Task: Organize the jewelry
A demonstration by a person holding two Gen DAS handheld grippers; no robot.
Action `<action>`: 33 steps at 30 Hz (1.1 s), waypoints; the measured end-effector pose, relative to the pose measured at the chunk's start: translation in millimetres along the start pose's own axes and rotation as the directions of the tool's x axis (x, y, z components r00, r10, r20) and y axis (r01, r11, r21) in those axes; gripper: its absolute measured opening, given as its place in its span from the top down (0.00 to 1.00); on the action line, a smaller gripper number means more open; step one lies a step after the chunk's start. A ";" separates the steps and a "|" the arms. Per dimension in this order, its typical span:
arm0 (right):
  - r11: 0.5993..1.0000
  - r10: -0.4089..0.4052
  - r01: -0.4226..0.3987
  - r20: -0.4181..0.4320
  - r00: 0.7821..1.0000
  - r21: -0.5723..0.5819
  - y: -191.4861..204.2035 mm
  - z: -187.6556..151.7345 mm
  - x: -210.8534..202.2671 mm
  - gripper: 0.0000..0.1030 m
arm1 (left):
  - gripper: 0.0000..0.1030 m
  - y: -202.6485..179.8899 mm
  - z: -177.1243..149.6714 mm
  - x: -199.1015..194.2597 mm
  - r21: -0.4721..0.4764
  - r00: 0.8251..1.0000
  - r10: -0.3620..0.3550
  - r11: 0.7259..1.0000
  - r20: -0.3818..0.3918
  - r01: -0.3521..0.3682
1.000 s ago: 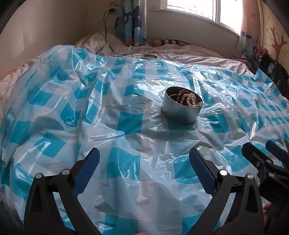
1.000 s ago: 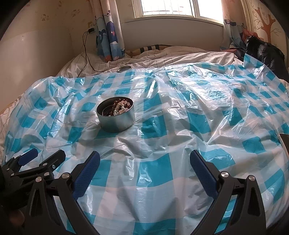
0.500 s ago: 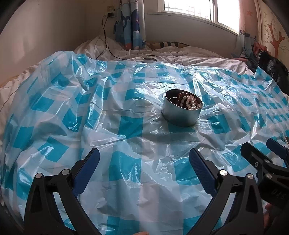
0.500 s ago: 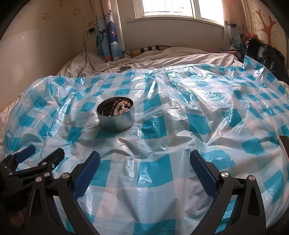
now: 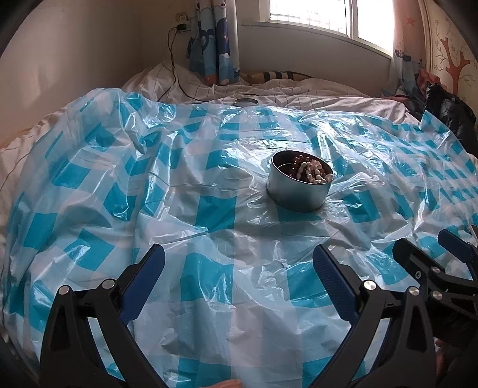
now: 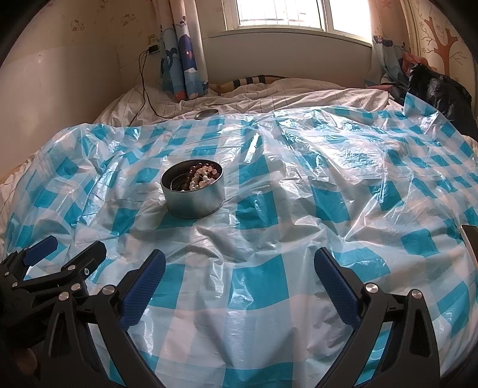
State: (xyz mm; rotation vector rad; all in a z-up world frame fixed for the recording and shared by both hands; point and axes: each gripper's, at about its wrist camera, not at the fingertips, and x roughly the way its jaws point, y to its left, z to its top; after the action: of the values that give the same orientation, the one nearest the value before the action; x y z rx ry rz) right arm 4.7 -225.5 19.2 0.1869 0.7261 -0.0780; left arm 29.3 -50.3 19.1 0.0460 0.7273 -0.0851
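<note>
Right now both your grippers, left (image 5: 239, 280) and right (image 6: 239, 280), gape wide and empty, well short of the tin (image 6: 193, 195) holding the beads (image 6: 201, 176). Nudge that tin on the slick plastic sheet (image 6: 298, 209) and it may tip.

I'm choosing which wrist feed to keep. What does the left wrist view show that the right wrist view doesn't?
Only the left wrist view shows the right gripper, at its right edge, jaws apart. Only the right wrist view shows the left gripper, at its lower left, jaws apart, and a dark object at its right edge. Both show the tin with beads inside, the checked sheet, the lid beyond it, the curtain and the window.
</note>
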 end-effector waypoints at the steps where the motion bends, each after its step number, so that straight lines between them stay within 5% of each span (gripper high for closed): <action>1: 1.000 0.000 0.000 0.000 1.000 0.000 0.2 -0.1 0.0 0.07 | 0.08 -0.1 0.1 -0.1 0.000 1.000 0.001 1.000 0.000 -0.001; 33: 1.000 -0.006 0.006 -0.002 1.000 -0.004 0.4 -0.8 2.5 0.07 | 0.08 2.7 2.5 1.5 0.006 1.000 -0.001 1.000 -0.018 0.001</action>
State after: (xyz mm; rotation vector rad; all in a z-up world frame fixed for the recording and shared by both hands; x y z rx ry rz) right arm 6.2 -224.9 17.0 0.1810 0.7289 -0.0824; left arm 32.4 -47.9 20.0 0.0516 0.7447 -0.0880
